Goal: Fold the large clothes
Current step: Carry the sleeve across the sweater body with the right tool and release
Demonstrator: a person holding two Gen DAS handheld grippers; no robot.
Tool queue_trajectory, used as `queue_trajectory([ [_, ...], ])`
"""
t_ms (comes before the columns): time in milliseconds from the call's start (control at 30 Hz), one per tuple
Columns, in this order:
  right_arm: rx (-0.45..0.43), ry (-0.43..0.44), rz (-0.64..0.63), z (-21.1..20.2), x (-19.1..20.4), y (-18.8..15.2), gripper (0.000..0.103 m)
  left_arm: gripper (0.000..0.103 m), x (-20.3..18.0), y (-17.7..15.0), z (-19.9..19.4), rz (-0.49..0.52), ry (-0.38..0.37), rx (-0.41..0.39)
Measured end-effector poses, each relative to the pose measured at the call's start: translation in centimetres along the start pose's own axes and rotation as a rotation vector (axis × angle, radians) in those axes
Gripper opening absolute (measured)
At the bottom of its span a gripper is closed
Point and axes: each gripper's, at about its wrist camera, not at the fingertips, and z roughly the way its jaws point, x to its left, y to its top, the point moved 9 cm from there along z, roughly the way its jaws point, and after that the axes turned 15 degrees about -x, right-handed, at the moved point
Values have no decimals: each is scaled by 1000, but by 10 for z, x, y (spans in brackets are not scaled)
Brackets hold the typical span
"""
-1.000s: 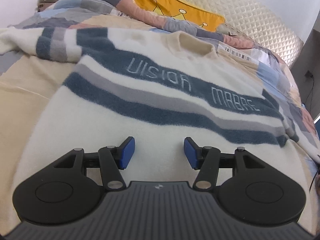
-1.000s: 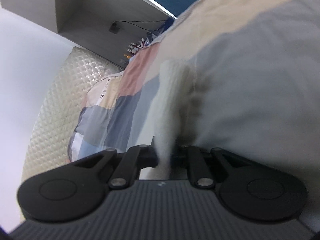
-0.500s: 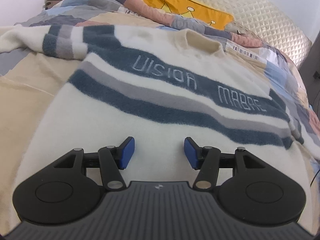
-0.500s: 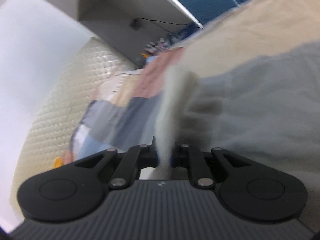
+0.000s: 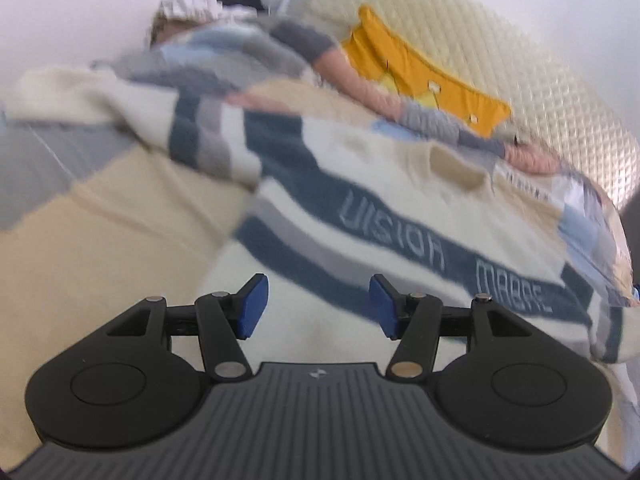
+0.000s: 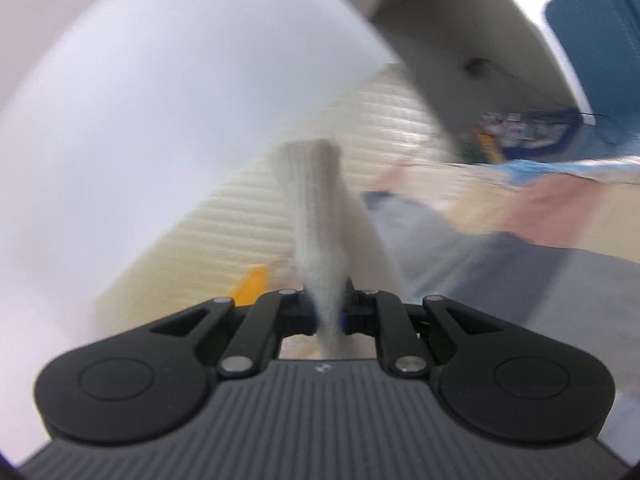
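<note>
Over on the left side, the left gripper (image 5: 318, 304) hangs above the lower body of the cream sweater (image 5: 400, 216), its blue pads (image 5: 253, 304) spread wide with nothing between them. The sweater lies front-up across the patchwork bedcover (image 5: 100, 208), dark blue and grey stripes running over the chest and the lettering "VISION MABRE" readable on the widest dark band. One striped sleeve (image 5: 120, 108) stretches away to the far left, partly bunched over the bedding. Past the beige collar (image 5: 456, 168) sits a yellow pillow (image 5: 424, 76), leaning against the quilted cream headboard (image 5: 540, 92), and a heap of clothes (image 5: 208, 4) is smeared by blur in the far corner. Now to the right: the right gripper (image 6: 329, 316) is clamped tight on a thick fold of the sweater's cream knit (image 6: 316, 216), which rises straight up out of the pinched pads like a soft column. Behind it the view is heavily blurred; the headboard (image 6: 320, 152) and the bedcover (image 6: 540, 232) show, with a white wall (image 6: 160, 100) at left and a blue shape (image 6: 592, 32) at the upper right that I cannot identify.
</note>
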Motion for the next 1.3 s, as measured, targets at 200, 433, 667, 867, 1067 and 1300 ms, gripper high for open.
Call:
queue_trajectory([
  [200, 49, 198, -99, -19, 134, -11, 12, 62, 23, 14, -7, -99, -8, 14],
  [433, 236, 422, -262, -73, 252, -93, 12, 62, 49, 42, -10, -176, -9, -34],
  [667, 439, 558, -346, -146, 280, -224, 13, 62, 88, 66, -11, -280, 47, -99],
  [867, 640, 509, -325, -188, 258, -331, 13, 62, 98, 68, -3, -321, 35, -87],
  [1067, 778, 419, -287, -194, 233, -396, 14, 62, 96, 53, 6, -298, 14, -52],
  [1300, 837, 425, -293, -206, 235, -394, 29, 62, 82, 45, 8, -280, -59, -11],
])
